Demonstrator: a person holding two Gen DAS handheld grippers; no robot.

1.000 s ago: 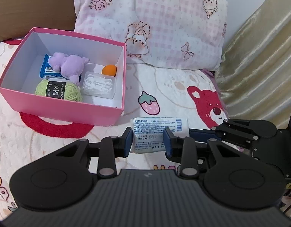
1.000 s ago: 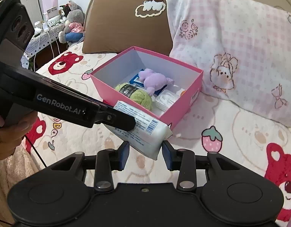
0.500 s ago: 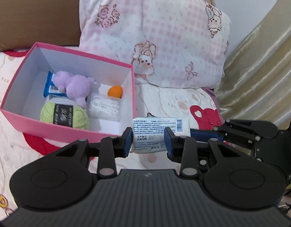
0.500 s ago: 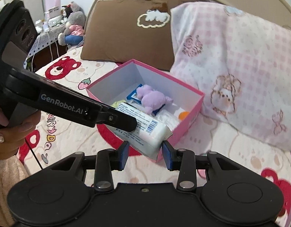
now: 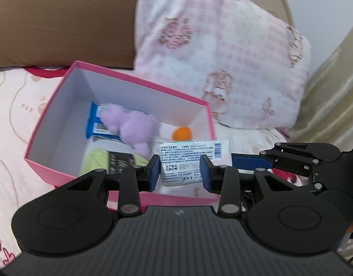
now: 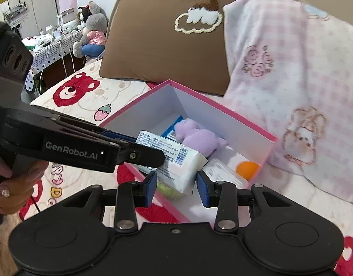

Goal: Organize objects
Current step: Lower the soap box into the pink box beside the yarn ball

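Note:
Both grippers hold one white wet-wipe pack (image 5: 190,158), also in the right wrist view (image 6: 176,163), above the near right part of the pink box (image 5: 61,87) (image 6: 266,135). My left gripper (image 5: 180,172) is shut on its sides. My right gripper (image 6: 176,185) clamps its other end. In the box lie a purple plush (image 5: 130,126), a blue packet (image 5: 93,124), a green yarn ball (image 5: 98,161), an orange ball (image 5: 182,133) and a clear plastic case (image 6: 224,172).
The box sits on a bed with a cartoon quilt (image 6: 84,94). A brown pillow (image 6: 162,46) and a pink checked pillow (image 5: 222,57) lean behind it. A beige curtain (image 5: 332,87) hangs at the right. A desk with plush toys (image 6: 91,32) stands beyond the bed.
Both grippers have carried the wet-wipe pack forward and left, from beside the box to over its near right part. The grip on the pack is unchanged.

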